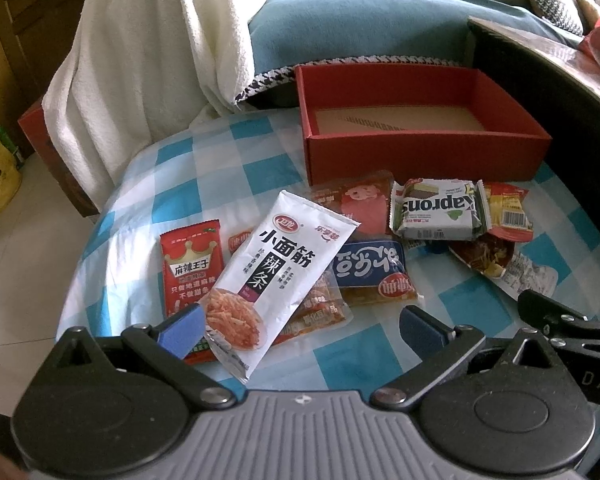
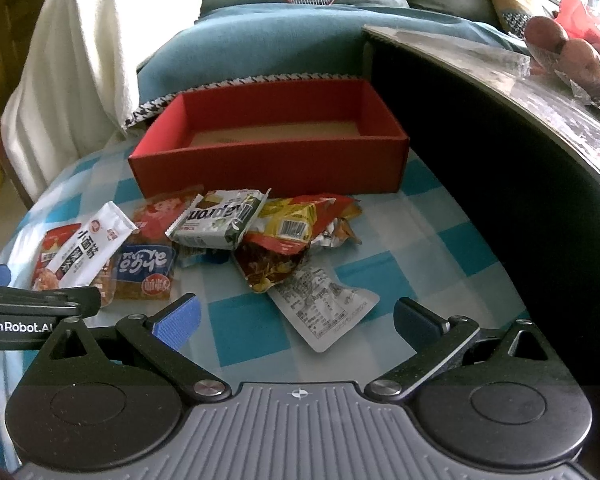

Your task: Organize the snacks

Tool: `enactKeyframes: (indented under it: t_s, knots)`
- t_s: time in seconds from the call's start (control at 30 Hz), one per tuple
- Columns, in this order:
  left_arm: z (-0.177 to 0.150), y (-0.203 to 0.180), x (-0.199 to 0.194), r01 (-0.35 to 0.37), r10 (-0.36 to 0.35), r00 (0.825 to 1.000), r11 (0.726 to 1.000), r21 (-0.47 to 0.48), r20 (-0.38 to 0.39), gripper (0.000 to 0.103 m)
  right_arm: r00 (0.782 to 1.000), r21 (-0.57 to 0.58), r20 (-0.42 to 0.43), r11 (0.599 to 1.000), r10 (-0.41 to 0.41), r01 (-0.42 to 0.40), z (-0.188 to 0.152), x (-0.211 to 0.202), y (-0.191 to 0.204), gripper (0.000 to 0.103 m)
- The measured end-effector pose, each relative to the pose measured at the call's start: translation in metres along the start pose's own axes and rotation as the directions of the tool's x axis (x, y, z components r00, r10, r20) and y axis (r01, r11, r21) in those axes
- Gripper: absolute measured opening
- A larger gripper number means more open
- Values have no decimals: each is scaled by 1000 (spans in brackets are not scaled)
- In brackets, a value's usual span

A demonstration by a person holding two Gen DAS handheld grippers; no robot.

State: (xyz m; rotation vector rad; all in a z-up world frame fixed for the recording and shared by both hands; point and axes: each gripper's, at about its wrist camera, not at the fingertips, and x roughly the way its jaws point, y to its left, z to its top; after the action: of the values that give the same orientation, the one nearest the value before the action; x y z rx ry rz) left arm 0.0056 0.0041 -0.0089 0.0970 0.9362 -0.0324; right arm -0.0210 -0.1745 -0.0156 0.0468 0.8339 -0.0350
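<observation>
A: Where do the snacks sit?

B: In a loose heap on the checked cloth (image 1: 172, 184) covering the bench, just in front of the red box (image 1: 424, 156), which stands near the bench's far edge with only its brown floor showing inside.

A: What is in the heap?

B: A white spicy-strip packet (image 1: 276, 284) lies slantwise over a red crown packet (image 1: 192, 268) toward the left edge. Beside it is a blue packet (image 1: 370, 270), and behind that a green-and-white wafer pack (image 1: 438, 212) resting on a pink packet (image 1: 360, 204). To the right are a yellow packet (image 2: 292, 220) and a silver pouch (image 2: 324, 308) lying label-up, nearest the near edge.

A: And the claws?

B: The left claw (image 1: 300, 326) stands wide apart, holding nothing, low over the near edge; its left pad (image 1: 182, 330) overlaps the white packet's corner in view, though I can't say whether it touches. The right claw (image 2: 296, 320) is also spread apart and bare, with the silver pouch lying between its pads in the picture.
</observation>
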Motion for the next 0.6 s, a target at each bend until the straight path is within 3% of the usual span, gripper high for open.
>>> enactKeyframes:
  t_s: [0.6]
  knots:
    - [-2,5,3,-5,5,1000,1000,-10,-7,99,1000,-7,-22,1000,9,-9,1,2,0,103]
